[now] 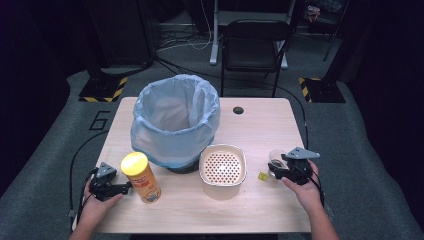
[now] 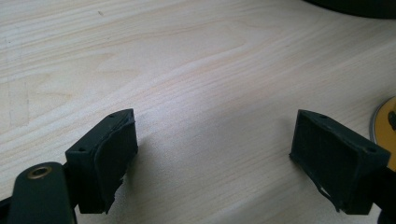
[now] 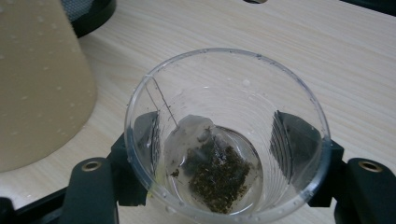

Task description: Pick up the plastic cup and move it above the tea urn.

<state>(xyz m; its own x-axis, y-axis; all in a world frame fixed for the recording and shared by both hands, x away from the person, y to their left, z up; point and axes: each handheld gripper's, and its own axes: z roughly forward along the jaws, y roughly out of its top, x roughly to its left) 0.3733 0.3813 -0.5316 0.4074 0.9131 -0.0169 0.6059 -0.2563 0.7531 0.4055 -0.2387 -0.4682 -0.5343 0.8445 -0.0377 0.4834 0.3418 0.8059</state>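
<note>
At tabletop's (image 1: 260, 125) right edge, right gripper (image 1: 278, 169) clamps clear cup (image 3: 224, 135), wet teabag (image 3: 212, 170) inside, just right of strainer bowl (image 1: 222, 166). Left gripper (image 2: 215, 154) spread wide, nothing held, beside yellow canister (image 1: 141, 177).

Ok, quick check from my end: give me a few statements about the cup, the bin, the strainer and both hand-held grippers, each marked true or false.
1. The right hand-held gripper is shut on the clear plastic cup. True.
2. The cup is empty. False: a wet tea bag lies at its bottom.
3. The left hand-held gripper holds the yellow-lidded can. False: its jaws stand open over bare table, with the can beside it.
4. The bin is lined with a light blue bag. True.
5. The cream strainer bowl sits inside the bin. False: it stands on the table in front of the bin.
</note>
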